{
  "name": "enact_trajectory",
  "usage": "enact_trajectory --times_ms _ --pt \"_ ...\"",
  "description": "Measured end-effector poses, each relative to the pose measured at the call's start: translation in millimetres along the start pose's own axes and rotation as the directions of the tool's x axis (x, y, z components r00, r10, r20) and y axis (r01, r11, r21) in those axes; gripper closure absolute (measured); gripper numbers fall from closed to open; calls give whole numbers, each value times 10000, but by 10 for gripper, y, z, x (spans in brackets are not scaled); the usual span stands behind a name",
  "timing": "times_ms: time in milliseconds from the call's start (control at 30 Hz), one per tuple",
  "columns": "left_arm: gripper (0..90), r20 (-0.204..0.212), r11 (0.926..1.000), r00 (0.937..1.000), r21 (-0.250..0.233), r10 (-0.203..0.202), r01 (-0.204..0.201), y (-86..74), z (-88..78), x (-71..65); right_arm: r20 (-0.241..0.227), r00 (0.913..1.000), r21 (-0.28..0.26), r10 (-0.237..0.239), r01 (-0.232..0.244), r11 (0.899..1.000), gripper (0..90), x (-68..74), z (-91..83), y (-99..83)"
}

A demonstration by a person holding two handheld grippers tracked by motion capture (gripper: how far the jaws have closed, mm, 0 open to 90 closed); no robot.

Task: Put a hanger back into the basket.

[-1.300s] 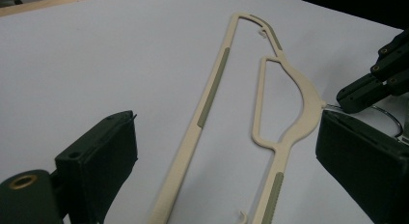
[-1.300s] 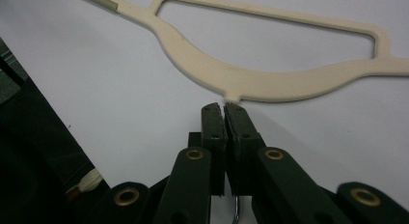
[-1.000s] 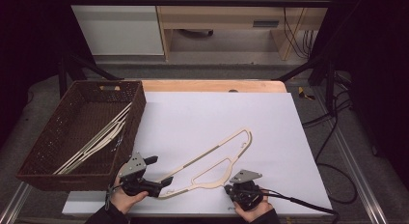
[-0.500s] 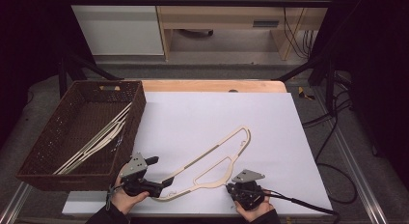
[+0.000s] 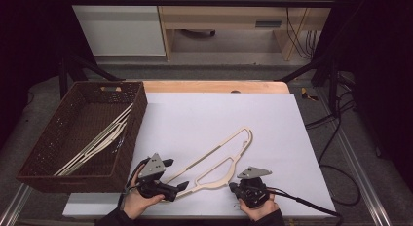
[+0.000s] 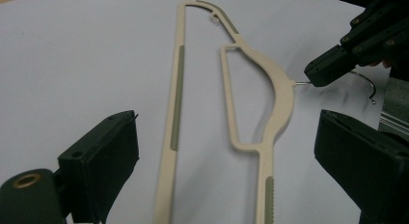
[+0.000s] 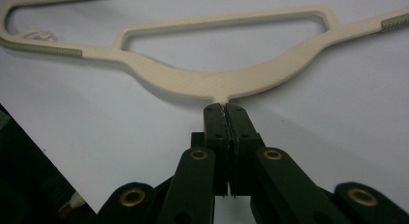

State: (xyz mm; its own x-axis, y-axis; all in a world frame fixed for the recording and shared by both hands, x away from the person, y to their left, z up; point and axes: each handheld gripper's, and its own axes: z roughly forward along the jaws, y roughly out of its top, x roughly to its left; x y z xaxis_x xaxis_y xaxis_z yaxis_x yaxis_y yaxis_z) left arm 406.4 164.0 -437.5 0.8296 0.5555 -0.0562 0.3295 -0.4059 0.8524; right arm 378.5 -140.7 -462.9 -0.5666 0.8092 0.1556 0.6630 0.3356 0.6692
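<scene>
The white table (image 5: 204, 114) carries a brown wicker basket (image 5: 48, 158) at its left edge, with pale hangers (image 5: 97, 143) already lying inside. One more cream hanger (image 5: 214, 160) lies flat on the near part of the table between the two hands. The right gripper (image 7: 225, 108) is pinched tight on the hanger's wire hook, and the left gripper (image 6: 226, 151) stands wide around one end, not gripping. The pick-up looks half made: next the left jaws must close, then both lift together toward the basket
</scene>
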Motion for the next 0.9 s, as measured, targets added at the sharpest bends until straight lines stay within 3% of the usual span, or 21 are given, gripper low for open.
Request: enact_trajectory --times_ms 300,333,400,467,533,667,700,767,800,833,900 --pt "121 470 9950 9965 697 686 -718 208 318 -217 -202 9998 -221 50 -54 9997 894 -24 -93 79" --pt "137 562 9920 9947 881 856 -904 243 413 -261 -252 9995 -252 -177 171 9995 895 -49 -121 95" --pt "146 616 9909 9941 955 894 -950 256 462 -281 -195 9998 -267 95 -101 9996 895 -36 -130 107" --pt "178 784 9892 9930 1108 879 -963 279 557 -309 -191 9992 -333 -362 356 9988 895 -46 -171 137" --pt "193 937 9857 9911 1302 950 -1067 297 653 -334 -94 9987 -372 -495 491 9981 894 -28 -174 150" --pt "259 1037 9773 9882 1679 1130 -1294 307 809 -376 -68 9988 -356 -483 480 9982 894 34 -207 193" --pt "303 1112 9665 9837 1992 1416 -1616 302 861 -387 122 9959 -442 -894 899 9950 894 56 -219 210" --pt "356 1110 9592 9809 2175 1595 -1806 292 898 -409 51 9952 -502 -980 982 9939 894 76 -217 226" --pt "394 1110 9592 9809 2175 1595 -1806 292 898 -409 28 9961 -455 -887 887 9950 894 90 -211 230" --pt "428 1139 9491 9763 2377 1841 -2067 291 921 -419 15 9963 -415 -855 855 9955 894 97 -203 232" --pt "462 1134 9469 9761 2449 1853 -2082 290 934 -429 -32 9959 -453 -909 907 9948 894 95 -196 233"
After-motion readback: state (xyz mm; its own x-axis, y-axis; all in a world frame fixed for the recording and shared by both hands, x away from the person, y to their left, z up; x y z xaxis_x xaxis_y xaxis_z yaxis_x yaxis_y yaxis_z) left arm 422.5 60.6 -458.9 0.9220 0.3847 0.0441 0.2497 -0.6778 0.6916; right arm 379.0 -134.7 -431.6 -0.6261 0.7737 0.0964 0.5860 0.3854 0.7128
